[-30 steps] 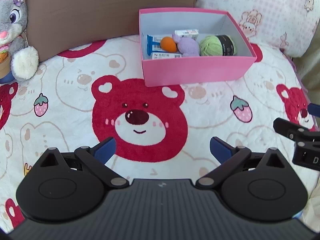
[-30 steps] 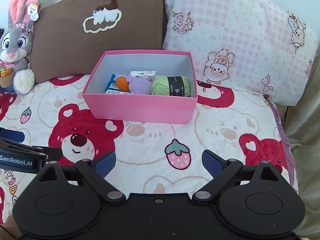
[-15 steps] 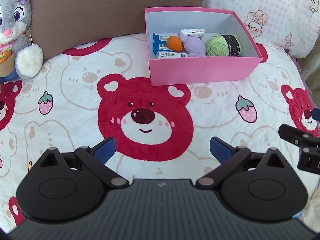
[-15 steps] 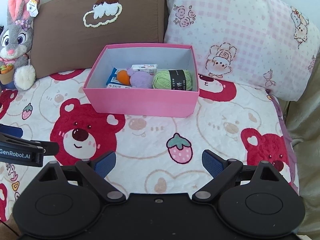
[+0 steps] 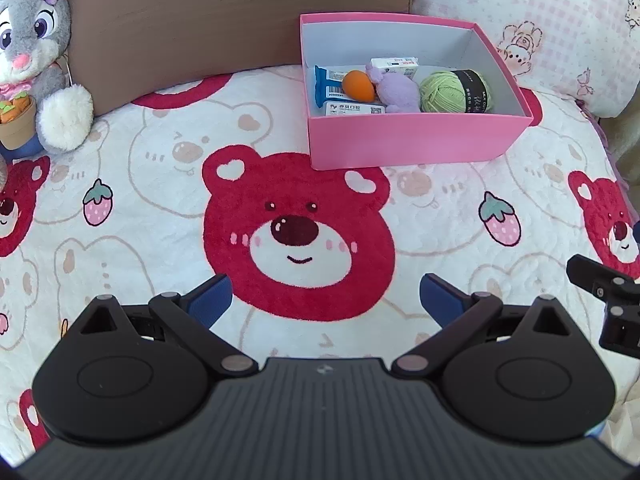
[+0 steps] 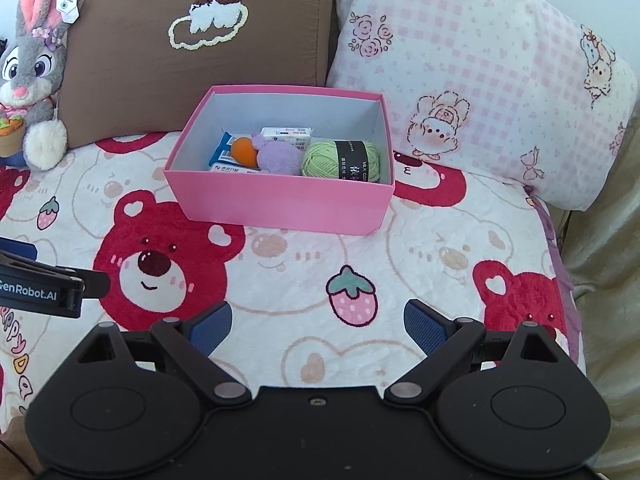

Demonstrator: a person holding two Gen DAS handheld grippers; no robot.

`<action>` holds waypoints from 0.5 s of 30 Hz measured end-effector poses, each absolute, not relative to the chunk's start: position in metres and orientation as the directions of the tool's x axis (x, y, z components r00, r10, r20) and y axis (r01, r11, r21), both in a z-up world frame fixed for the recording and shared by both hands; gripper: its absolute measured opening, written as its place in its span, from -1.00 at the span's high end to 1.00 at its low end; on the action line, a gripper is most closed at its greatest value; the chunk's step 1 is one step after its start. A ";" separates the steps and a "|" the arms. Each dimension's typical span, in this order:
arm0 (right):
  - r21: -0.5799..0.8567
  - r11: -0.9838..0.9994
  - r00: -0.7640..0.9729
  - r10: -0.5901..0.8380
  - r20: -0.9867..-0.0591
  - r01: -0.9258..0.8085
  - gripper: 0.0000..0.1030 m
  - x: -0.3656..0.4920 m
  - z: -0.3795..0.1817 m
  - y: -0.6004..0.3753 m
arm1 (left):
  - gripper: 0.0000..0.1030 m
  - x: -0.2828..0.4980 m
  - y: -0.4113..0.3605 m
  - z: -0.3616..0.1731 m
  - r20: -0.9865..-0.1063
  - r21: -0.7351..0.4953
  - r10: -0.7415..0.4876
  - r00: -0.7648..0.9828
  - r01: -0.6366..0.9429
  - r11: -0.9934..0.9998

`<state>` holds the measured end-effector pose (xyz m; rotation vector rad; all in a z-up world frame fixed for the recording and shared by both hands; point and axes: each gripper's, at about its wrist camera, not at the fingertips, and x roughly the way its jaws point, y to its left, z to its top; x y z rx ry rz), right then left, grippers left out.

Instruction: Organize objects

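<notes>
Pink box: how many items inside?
6 visible in the pink box: green yarn ball at right, purple plush in the middle, orange toy left of it, blue packet at far left, white packet behind, another white packet in front. More may lie underneath.

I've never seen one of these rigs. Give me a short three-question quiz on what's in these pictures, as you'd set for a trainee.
1. True or false: the green yarn ball lies inside the pink box.
2. Multiple choice: what stands at the left of the bed, against the brown pillow? A) a plush rabbit B) a lamp C) a stack of books
3. Fill in: the jaws of the left gripper and of the right gripper are both ____, holding nothing.

Key: 1 true; 2 A, the plush rabbit; 3 open.
</notes>
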<state>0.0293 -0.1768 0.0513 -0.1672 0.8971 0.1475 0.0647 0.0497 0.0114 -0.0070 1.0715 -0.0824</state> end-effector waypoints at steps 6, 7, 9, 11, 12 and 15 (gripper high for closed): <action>-0.078 0.979 0.616 0.054 -0.786 -0.186 -0.84 0.028 0.053 -0.179 | -0.98 0.063 0.049 0.013 -0.875 -0.045 -0.077 0.477 0.077 0.996; -0.078 0.979 0.616 0.054 -0.786 -0.186 -0.84 0.028 0.053 -0.179 | -0.98 0.063 0.049 0.013 -0.878 -0.045 -0.074 0.473 0.073 0.996; -0.077 0.980 0.612 0.054 -0.789 -0.185 -0.84 0.029 0.052 -0.180 | -0.97 0.063 0.050 0.013 -0.878 -0.042 -0.071 0.473 0.071 0.997; -0.078 0.979 0.609 0.054 -0.791 -0.189 -0.85 0.030 0.051 -0.180 | -0.98 0.063 0.051 0.013 -0.879 -0.043 -0.069 0.472 0.067 0.997; -0.081 0.979 0.610 0.053 -0.791 -0.189 -0.84 0.029 0.051 -0.180 | -0.98 0.063 0.052 0.013 -0.879 -0.045 -0.071 0.472 0.066 0.997; -0.083 0.979 0.612 0.050 -0.789 -0.187 -0.85 0.028 0.052 -0.180 | -0.98 0.063 0.054 0.012 -0.879 -0.052 -0.077 0.471 0.066 0.996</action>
